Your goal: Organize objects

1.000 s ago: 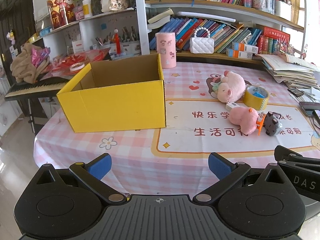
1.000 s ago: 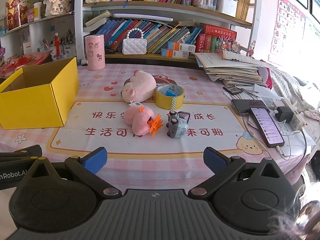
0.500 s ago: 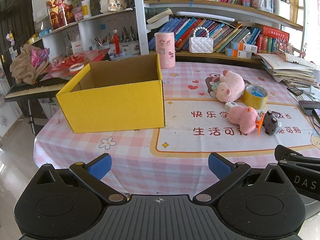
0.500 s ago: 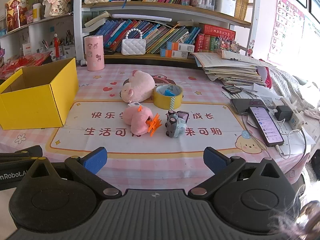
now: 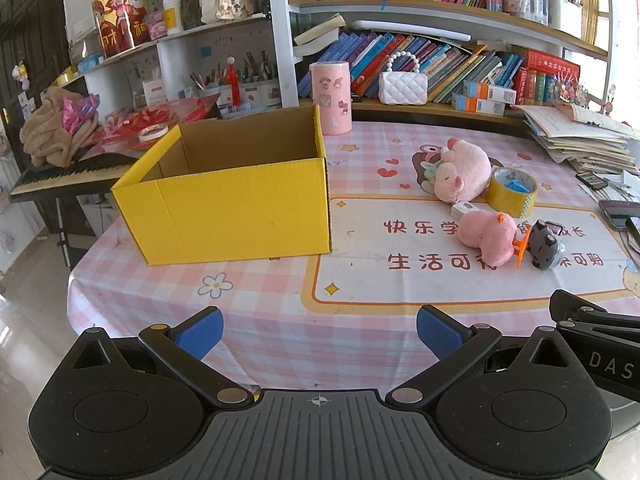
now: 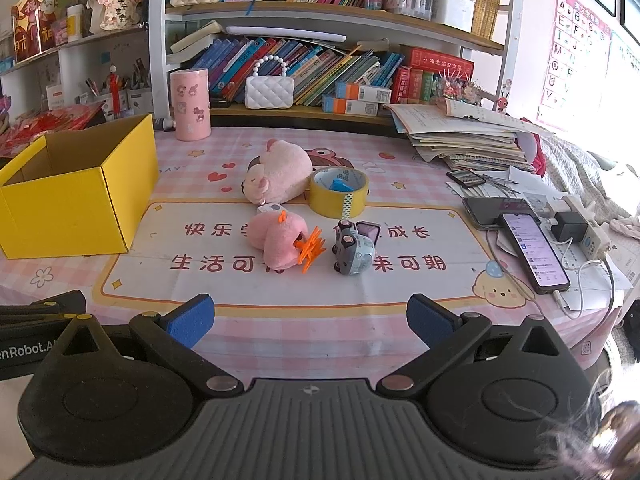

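An open yellow cardboard box [image 5: 236, 200] stands on the left of the pink checked table; it also shows in the right wrist view [image 6: 76, 196]. To its right lie a pink pig plush [image 6: 280, 178], a yellow tape roll [image 6: 339, 193], a smaller pink plush with orange feet [image 6: 280, 240] and a grey toy car [image 6: 354, 254]. They also show in the left wrist view: the pig plush [image 5: 460, 170], tape roll [image 5: 512, 192], smaller plush [image 5: 486, 234], toy car [image 5: 546, 246]. My left gripper [image 5: 319, 330] and right gripper [image 6: 310, 320] are open and empty at the table's near edge.
A pink cylinder tin [image 6: 190, 106] and a white quilted purse [image 6: 269, 90] stand at the back by the bookshelf. A paper stack [image 6: 464, 140], phones [image 6: 534, 250] and a charger strip [image 6: 576, 226] lie at the right. A keyboard [image 5: 68, 172] sits left of the table.
Both views have shifted slightly; the objects sit a little further off. Nothing on the table has moved and both grippers stay open.
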The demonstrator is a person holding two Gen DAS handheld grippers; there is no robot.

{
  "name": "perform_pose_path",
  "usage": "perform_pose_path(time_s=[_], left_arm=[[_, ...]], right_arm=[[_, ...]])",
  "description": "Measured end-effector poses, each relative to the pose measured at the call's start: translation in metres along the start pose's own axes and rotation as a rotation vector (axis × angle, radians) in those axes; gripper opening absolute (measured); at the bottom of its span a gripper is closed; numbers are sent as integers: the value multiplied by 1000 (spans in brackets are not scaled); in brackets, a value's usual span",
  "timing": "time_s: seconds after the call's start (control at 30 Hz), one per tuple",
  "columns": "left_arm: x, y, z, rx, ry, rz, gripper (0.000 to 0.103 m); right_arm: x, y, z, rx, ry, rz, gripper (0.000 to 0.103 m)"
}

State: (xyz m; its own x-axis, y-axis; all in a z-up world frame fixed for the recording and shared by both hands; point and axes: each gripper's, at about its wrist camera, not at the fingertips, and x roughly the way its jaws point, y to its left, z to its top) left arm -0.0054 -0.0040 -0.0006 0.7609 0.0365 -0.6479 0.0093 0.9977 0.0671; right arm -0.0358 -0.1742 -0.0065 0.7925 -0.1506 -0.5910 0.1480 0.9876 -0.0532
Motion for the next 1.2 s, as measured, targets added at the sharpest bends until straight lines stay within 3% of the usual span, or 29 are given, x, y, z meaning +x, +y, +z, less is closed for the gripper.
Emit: perform_pose_path(time_s=[1.2], left_arm=[[36,-22,13,-10,57,-28,103]], right_arm=[[35,-14,9,-19,42,11,103]])
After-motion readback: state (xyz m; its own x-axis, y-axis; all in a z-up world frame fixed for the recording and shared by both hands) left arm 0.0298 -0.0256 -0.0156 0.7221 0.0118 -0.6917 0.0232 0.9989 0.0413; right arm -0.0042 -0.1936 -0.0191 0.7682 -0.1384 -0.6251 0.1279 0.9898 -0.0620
